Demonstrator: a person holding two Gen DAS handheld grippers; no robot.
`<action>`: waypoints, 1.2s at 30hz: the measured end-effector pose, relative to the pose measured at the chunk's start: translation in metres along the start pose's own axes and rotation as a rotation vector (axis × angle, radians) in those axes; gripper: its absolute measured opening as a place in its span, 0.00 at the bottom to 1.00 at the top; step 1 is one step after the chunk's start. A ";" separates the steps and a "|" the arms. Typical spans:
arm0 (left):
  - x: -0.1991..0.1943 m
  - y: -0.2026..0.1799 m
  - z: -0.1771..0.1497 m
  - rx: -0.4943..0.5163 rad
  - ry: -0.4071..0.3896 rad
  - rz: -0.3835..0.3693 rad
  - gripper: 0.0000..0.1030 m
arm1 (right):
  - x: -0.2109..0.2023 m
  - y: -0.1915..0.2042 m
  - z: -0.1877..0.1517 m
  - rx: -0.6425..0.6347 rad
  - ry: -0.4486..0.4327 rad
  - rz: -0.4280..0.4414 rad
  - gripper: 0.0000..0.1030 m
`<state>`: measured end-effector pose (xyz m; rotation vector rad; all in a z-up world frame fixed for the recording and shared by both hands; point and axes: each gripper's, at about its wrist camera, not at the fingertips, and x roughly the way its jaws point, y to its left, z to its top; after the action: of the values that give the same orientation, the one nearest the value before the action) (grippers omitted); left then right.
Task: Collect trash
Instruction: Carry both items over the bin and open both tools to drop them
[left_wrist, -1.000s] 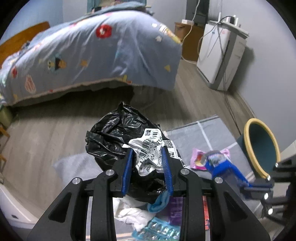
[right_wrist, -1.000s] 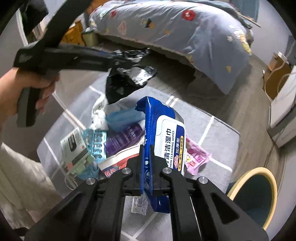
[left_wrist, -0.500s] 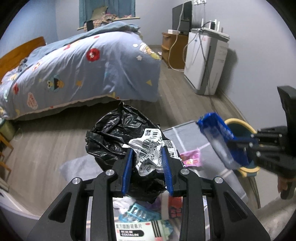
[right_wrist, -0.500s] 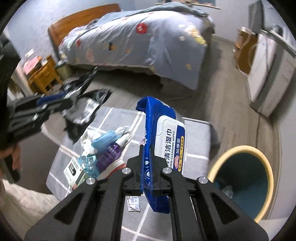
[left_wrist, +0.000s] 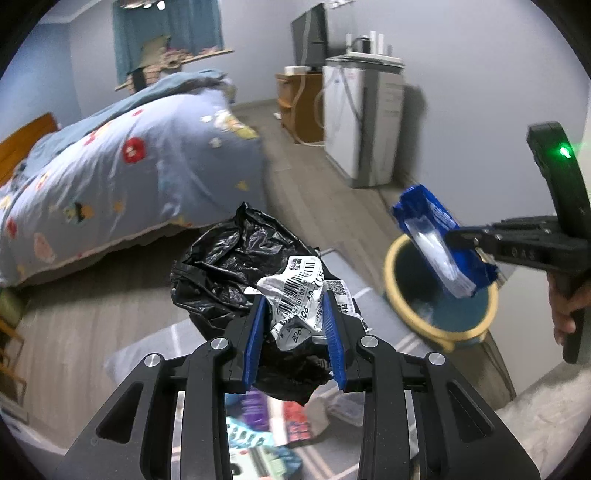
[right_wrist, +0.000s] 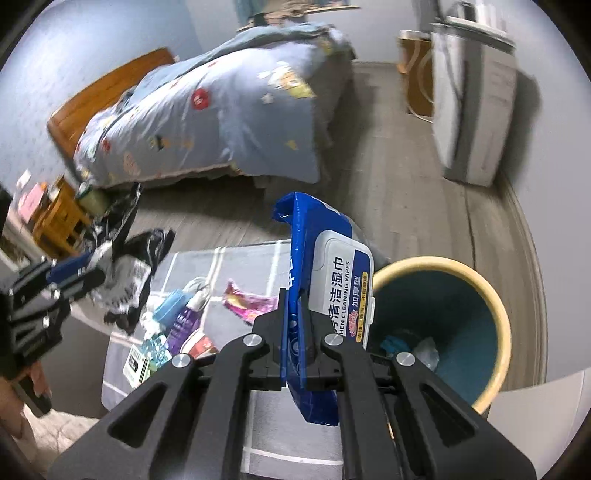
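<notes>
**Both hands loaded, the bin within reach**

The right gripper (right_wrist: 295, 332) is clenched tight on the edge of a blue wet-wipes pack (right_wrist: 325, 280), which stands up from the jaws and hangs over the near side of the bin (right_wrist: 491, 295); from the left wrist view the same pack (left_wrist: 439, 243) sits above the yellow rim (left_wrist: 391, 273), tilted, not yet inside. The left gripper (left_wrist: 295, 332) grips a crumpled black plastic bag (left_wrist: 229, 266) with a white barcode label (left_wrist: 299, 291) bunched between its blue pads; that bundle is held off the floor, over the grey rug (right_wrist: 243, 266) and beside the bin rather than above it. A few scraps already lie at the bottom of the bin; more litter is scattered on the rug, among it a pink wrapper (right_wrist: 251, 301) and a purple packet (right_wrist: 184, 321).

The step in hand appears to be the drop-off of the carried items; the next move likely calls for bringing the wipes pack squarely over the opening and letting the jaws part, then swinging the black bag across to follow it. The bag is loose and light, so it may cling or drift wide of the rim.
</notes>
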<state>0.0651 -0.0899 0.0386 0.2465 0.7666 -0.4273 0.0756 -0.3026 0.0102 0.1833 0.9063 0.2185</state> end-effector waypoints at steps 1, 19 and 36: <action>0.002 -0.006 0.002 0.010 -0.001 -0.009 0.32 | -0.001 -0.006 0.000 0.012 -0.003 -0.003 0.04; 0.080 -0.144 0.016 0.251 0.079 -0.206 0.32 | 0.025 -0.139 -0.024 0.285 0.054 -0.127 0.04; 0.153 -0.201 0.016 0.348 0.152 -0.274 0.43 | 0.047 -0.187 -0.052 0.430 0.124 -0.158 0.05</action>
<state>0.0811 -0.3171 -0.0715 0.5066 0.8768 -0.8105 0.0822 -0.4666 -0.1032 0.4986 1.0786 -0.1167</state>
